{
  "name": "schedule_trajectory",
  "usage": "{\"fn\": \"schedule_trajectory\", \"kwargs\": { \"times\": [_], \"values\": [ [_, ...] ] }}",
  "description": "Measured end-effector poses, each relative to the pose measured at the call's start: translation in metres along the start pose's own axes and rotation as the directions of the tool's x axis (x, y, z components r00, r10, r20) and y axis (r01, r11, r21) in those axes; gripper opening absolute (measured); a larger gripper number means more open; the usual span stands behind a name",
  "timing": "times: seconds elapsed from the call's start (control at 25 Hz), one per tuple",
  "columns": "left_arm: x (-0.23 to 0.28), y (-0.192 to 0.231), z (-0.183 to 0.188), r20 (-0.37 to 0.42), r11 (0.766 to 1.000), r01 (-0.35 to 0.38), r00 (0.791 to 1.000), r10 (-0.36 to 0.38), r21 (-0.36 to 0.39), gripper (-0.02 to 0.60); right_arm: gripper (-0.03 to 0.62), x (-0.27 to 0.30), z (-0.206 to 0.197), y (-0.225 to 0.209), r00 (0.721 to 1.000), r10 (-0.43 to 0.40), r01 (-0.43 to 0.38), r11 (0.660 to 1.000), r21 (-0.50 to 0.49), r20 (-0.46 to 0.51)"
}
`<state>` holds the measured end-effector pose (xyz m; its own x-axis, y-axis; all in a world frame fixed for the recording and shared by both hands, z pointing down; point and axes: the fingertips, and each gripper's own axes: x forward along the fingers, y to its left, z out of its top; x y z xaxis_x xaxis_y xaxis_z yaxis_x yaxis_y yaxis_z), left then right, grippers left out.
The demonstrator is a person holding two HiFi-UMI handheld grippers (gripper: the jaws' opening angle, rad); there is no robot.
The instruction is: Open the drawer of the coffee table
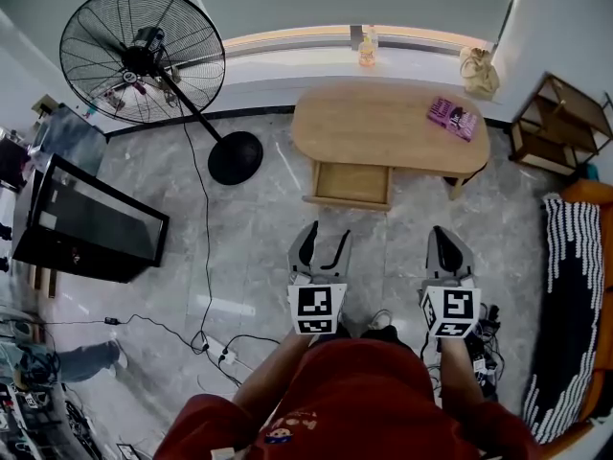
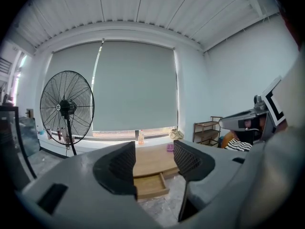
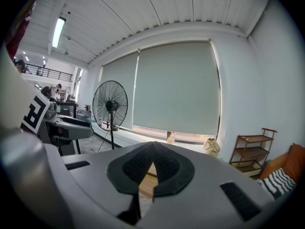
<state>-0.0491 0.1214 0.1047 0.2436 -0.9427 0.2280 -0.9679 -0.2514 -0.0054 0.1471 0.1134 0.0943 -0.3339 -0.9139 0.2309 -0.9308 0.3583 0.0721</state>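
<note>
Here's the left gripper (image 1: 327,235), held out over the grey marble floor (image 1: 249,238), and its jaws stand wide apart. In the left gripper view, the left gripper (image 2: 154,165) has nothing between its dark ribbed pads (image 2: 121,165); through the gap you look straight at the furniture across the room. It grips nothing and touches nothing.

Over to the right gripper (image 1: 445,241), level with its partner and just beside it. In the right gripper view, the right gripper (image 3: 153,151) has its jaws brought together, pads meeting at the tips with only a thin wedge of a gap lower down, and nothing is pinched in there.

Now the target: the oval light-wood coffee table (image 1: 383,123) sits by the window wall, well apart from both tools. Its shallow light-wood drawer (image 1: 352,183) is already pulled out from under the front edge, open side up, and the left gripper view shows the drawer (image 2: 150,186) sticking out towards us too.

On the tabletop lies a pink book (image 1: 453,118), towards its right end. A black pedestal fan (image 1: 144,56) stands off to the left.
</note>
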Motion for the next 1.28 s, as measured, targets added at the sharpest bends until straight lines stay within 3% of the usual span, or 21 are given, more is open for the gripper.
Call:
{"fn": "schedule_trajectory", "kwargs": {
  "times": [0.2,0.56,1.28],
  "values": [
    [0.001,-0.002,-0.001,-0.001,1.000,-0.003,1.000,0.003,0.013,0.216,-0.003,0.002,0.000,-0.001,1.000,0.006,-0.006,1.000,-0.001,0.001],
    [0.003,0.003,-0.001,-0.005,0.999,-0.037,0.999,0.037,0.032,0.031,-0.003,0.007,-0.004,-0.004,1.000,0.007,-0.006,1.000,0.005,-0.005],
    [0.010,-0.001,0.001,-0.007,0.999,-0.037,0.999,0.037,0.027,0.006,-0.003,0.014,-0.004,-0.007,0.999,0.032,-0.032,0.999,-0.015,-0.003]
  ]
}}
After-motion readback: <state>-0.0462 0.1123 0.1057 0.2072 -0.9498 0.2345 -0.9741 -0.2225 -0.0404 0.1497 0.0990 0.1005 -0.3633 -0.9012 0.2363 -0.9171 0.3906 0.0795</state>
